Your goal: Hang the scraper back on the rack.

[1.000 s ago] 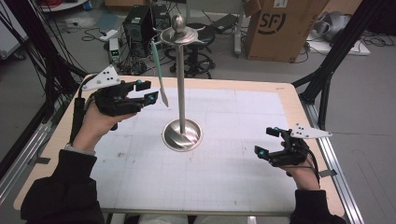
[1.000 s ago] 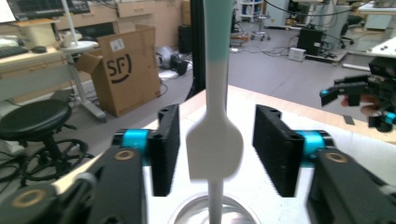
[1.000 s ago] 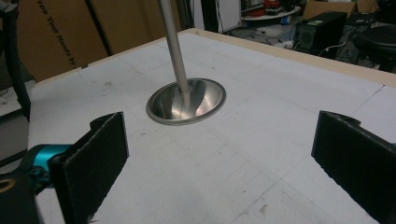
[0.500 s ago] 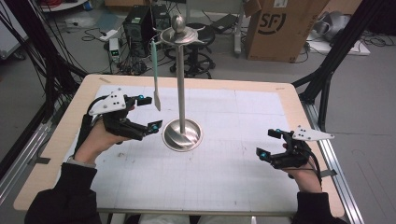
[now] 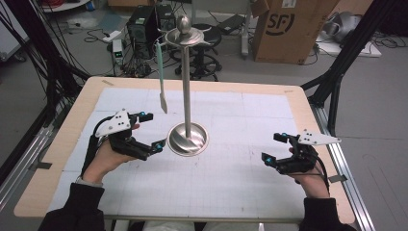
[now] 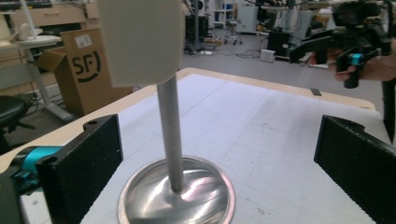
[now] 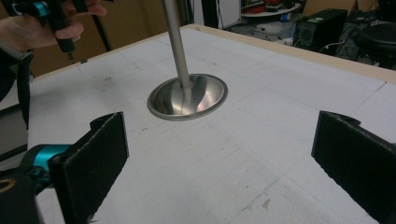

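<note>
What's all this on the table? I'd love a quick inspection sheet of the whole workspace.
Surface: wooden table under a white gridded mat.
Job's things: steel stand with a pale green spatula hanging from its top.
Clutter: nothing seen.
Grippers: left claw open beside the stand's base, nothing between its jaws; right claw open, empty.
Cables: black cable trailing from each claw.
Surroundings: SF cardboard box, computer tower, floor wires.

Silver stand [image 5: 186, 96] — pale-green spatula [image 5: 160, 72] — black jaws.

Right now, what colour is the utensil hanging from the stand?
Pale mint-green handle with a whitish blade end; the hanging utensil shows best in the high view.
</note>
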A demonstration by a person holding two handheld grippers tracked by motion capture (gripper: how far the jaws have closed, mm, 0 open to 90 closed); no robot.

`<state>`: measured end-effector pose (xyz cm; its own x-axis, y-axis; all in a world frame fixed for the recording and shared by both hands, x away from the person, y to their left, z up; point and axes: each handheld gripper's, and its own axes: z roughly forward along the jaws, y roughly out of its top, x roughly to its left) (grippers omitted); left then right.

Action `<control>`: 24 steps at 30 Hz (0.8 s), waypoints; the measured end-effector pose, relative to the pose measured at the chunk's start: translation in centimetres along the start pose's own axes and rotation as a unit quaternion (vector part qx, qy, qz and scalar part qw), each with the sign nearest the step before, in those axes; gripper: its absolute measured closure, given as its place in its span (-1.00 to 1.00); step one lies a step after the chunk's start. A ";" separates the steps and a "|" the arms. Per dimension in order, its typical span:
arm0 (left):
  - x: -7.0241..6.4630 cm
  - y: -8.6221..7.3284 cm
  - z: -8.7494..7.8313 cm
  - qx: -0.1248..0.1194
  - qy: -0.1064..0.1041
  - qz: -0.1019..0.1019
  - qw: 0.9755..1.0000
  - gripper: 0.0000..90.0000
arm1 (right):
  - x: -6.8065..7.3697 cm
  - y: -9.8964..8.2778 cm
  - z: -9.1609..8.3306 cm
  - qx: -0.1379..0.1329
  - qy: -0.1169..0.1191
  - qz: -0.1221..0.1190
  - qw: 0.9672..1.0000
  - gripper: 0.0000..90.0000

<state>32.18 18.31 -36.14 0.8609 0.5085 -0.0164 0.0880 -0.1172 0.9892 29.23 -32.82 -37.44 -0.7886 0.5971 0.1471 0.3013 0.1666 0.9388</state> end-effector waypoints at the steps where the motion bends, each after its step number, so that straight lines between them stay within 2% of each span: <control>1: 0.2 -0.3 -0.1 0.004 0.004 -0.006 1.000 -0.96 | 0.1 0.0 -0.1 -0.002 0.000 -0.001 1.000 -0.94; 2: 0.4 -0.6 -0.2 0.011 0.010 -0.011 1.000 -0.96 | 0.1 0.1 -0.1 -0.004 -0.002 -0.003 1.000 -0.94; 5: 0.9 -1.6 -0.6 0.008 0.024 -0.018 1.000 -0.96 | 0.2 0.2 -0.2 -0.012 -0.004 -0.005 1.000 -0.94; 7: 1.3 -2.1 -0.9 0.022 0.038 -0.022 0.999 -0.96 | 0.2 0.3 -0.1 -0.015 -0.002 -0.008 1.000 -0.94; 8: 1.5 -2.3 -1.1 0.022 0.048 -0.022 0.998 -0.96 | 0.2 0.3 0.0 -0.016 -0.002 -0.009 1.000 -0.94; 13: 2.2 -3.0 -2.4 0.004 0.065 -0.042 0.997 -0.96 | 0.1 0.3 0.2 -0.017 -0.002 -0.014 1.000 -0.94; 18: 2.4 -3.4 -3.1 0.016 0.089 -0.039 0.995 -0.96 | -0.1 0.2 0.1 -0.024 -0.008 -0.014 1.000 -0.94; 24: 2.4 -3.3 -3.9 0.018 0.102 -0.034 0.994 -0.96 | -0.5 -0.1 -0.5 -0.043 -0.027 -0.003 0.999 -0.94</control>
<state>32.06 23.23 -38.85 0.7338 0.6776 -0.0488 0.1624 -0.1052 0.9811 29.38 -33.51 -37.45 -0.7599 0.6375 0.1272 0.2481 0.1035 0.9632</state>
